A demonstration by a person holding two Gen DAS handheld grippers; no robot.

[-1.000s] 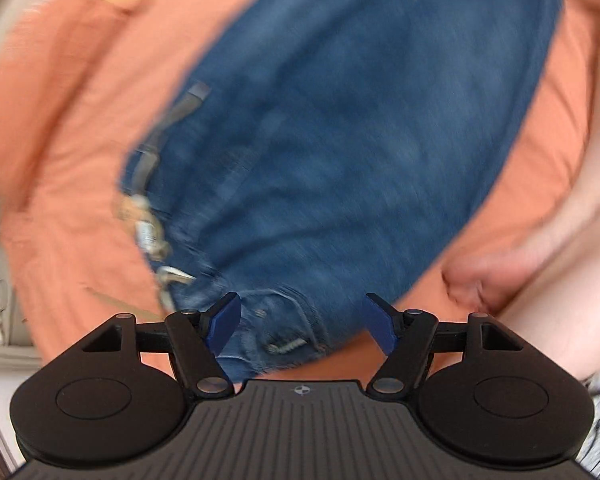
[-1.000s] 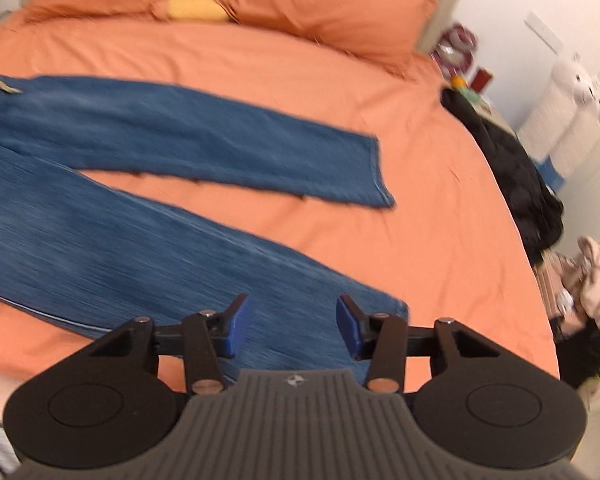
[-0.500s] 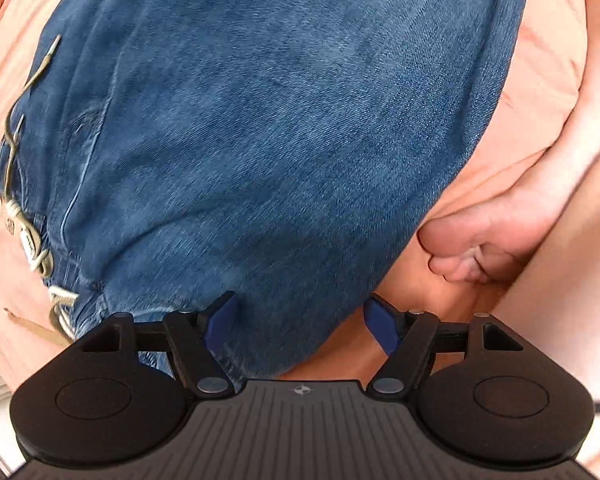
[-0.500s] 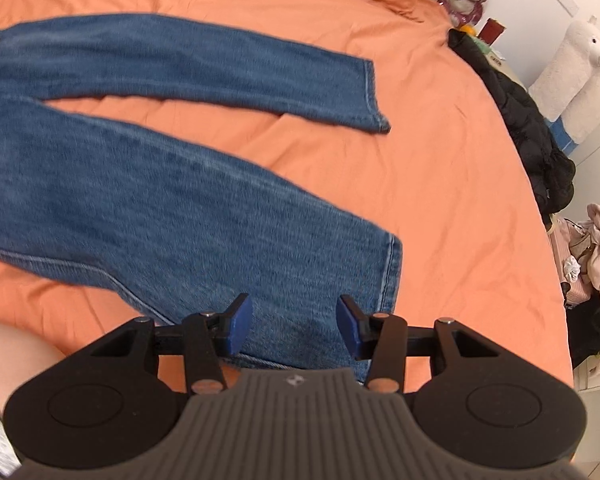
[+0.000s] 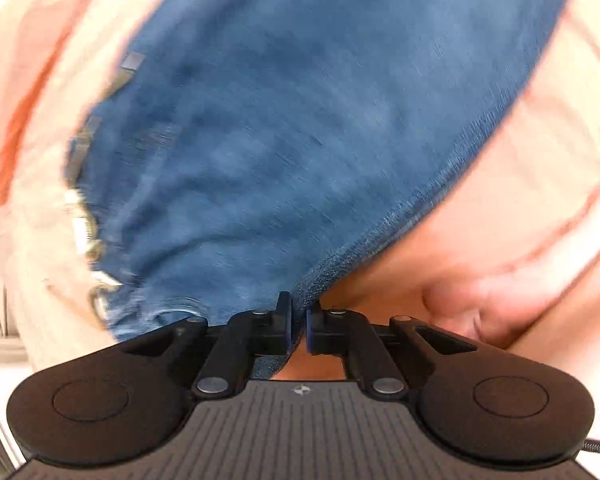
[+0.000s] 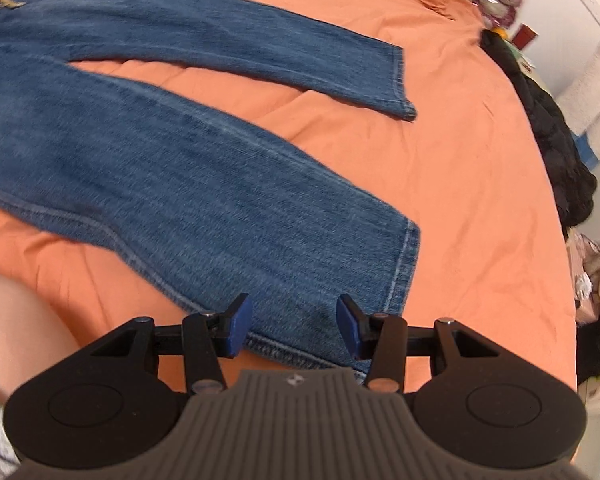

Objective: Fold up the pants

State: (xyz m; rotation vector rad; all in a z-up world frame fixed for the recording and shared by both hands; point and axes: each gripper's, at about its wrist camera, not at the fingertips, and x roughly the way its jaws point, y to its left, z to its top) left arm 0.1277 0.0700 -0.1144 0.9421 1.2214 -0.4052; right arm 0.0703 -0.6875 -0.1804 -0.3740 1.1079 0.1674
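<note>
Blue jeans (image 6: 160, 152) lie flat on an orange bed, legs spread apart toward the right. In the left wrist view the waist end of the jeans (image 5: 300, 140) fills the frame, blurred, with a belt along its left edge. My left gripper (image 5: 298, 322) is shut on the near side edge of the jeans by the waist. My right gripper (image 6: 290, 326) is open and hovers over the near leg's outer seam, just short of the hem (image 6: 406, 264). The far leg's hem (image 6: 400, 80) lies beyond.
The orange bedsheet (image 6: 480, 200) has free room to the right of the legs. A black garment (image 6: 560, 152) lies on the bed's right edge, clutter beyond it. The person's bare knee (image 5: 480, 312) is next to my left gripper, and a leg (image 6: 16, 320) at lower left.
My left gripper has closed on the jeans' edge near the waist; it was open before. My right gripper has moved down and closer to the near leg's hem, still open.
</note>
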